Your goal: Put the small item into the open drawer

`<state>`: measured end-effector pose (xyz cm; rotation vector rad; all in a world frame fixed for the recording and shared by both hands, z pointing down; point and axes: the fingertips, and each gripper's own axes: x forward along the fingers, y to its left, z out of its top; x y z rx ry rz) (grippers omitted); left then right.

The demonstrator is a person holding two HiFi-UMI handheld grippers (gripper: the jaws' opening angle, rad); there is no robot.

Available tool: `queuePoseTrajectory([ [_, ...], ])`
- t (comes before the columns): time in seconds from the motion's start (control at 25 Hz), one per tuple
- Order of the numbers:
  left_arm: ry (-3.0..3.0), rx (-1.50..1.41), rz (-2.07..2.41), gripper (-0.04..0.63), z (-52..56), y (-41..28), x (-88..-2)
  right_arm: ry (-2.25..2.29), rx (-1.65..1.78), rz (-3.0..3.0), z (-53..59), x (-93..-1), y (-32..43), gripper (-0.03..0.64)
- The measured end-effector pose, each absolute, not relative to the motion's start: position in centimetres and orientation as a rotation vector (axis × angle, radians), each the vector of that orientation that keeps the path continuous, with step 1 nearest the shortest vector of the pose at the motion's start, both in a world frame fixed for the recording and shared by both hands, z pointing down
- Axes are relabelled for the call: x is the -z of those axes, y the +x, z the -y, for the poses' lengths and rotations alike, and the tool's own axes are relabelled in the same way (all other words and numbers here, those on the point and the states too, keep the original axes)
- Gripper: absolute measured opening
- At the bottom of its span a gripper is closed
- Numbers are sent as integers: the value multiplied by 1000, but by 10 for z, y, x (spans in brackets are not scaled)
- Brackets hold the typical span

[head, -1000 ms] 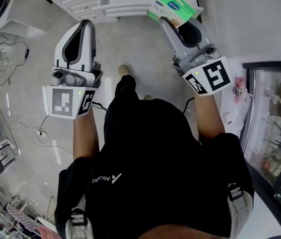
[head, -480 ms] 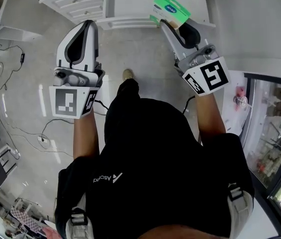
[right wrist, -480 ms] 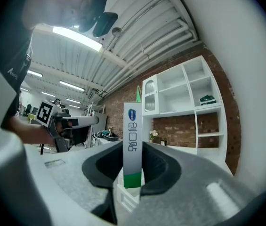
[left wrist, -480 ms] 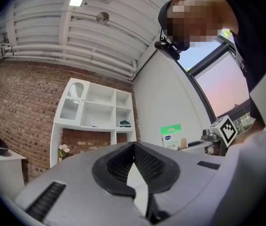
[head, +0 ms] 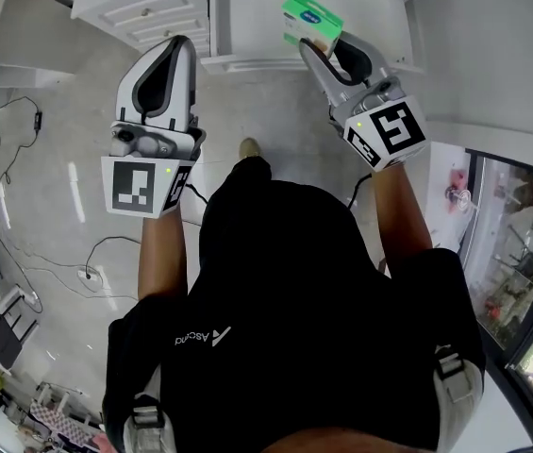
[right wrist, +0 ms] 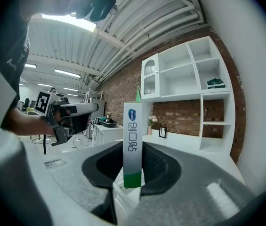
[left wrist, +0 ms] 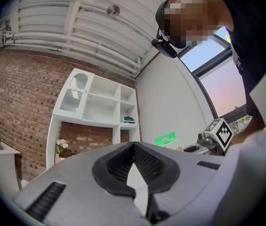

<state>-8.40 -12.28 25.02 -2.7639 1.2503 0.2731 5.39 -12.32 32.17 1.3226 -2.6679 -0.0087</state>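
Slim green-and-white box [head: 311, 19], upright in right gripper [head: 325, 47], over open white drawer [head: 257, 26]

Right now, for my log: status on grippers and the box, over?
Left gripper shut, empty. Right gripper shut on green box, held over open drawer. Nothing visible in the way.

Bright, even light falls from long white ceiling strip lamps [right wrist: 71, 22] above the fingers [right wrist: 163, 168]; pale glare streaks the glossy grey floor [head: 40, 159]. Gripper views bulge, corners black.
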Motion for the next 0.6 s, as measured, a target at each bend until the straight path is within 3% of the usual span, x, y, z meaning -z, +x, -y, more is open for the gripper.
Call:
queuePoseTrajectory([
  [0.6, -2822, -250, -1257, -2, 197, -115, -285, 1153, -179, 2427, 218, -402, 15, 89],
])
